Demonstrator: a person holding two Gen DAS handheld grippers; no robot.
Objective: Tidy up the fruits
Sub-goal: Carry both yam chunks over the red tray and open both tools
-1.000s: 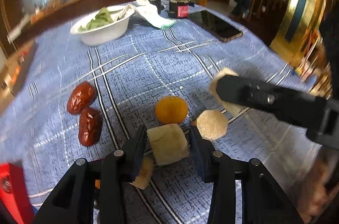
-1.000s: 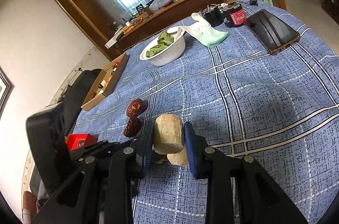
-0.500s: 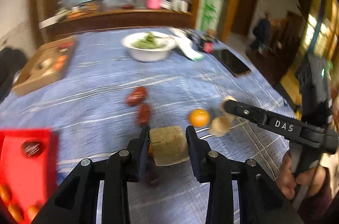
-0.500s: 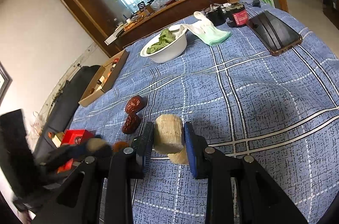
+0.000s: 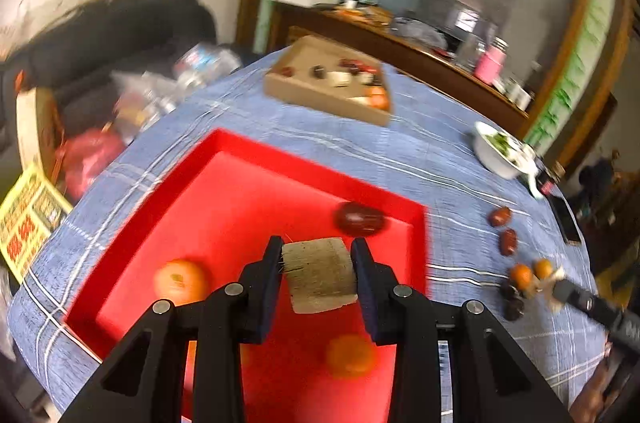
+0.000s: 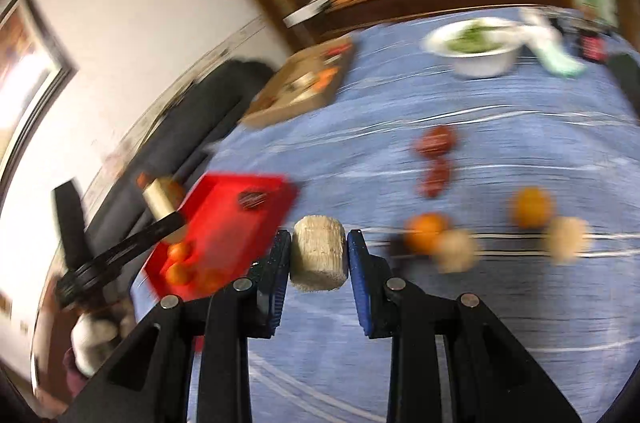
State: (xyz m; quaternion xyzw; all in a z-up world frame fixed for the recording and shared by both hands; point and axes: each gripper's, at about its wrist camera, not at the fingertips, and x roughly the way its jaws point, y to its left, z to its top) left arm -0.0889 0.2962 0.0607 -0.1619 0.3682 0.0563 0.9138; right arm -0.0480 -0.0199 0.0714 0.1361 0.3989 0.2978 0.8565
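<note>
A blue checked tablecloth (image 5: 400, 159) covers the table, with a wooden counter behind. My left gripper (image 5: 316, 263) is clamped on a tan fibrous chunk (image 5: 320, 273), held above the red tray (image 5: 224, 143). In the tray lie a dark red date (image 5: 359, 219) near its far corner and two oranges (image 5: 181, 281) closer to me. My right gripper (image 6: 319, 255) squeezes a second pale chunk (image 6: 318, 253) over the cloth, just beside the tray's right edge. Beyond it on the cloth, blurred, sit two loose dates (image 6: 435, 141), two loose oranges (image 6: 531, 207) and pale pieces (image 6: 568, 239). Farther back stand a cardboard box (image 5: 328, 85) and a white bowl of greens (image 6: 474, 49)
</note>
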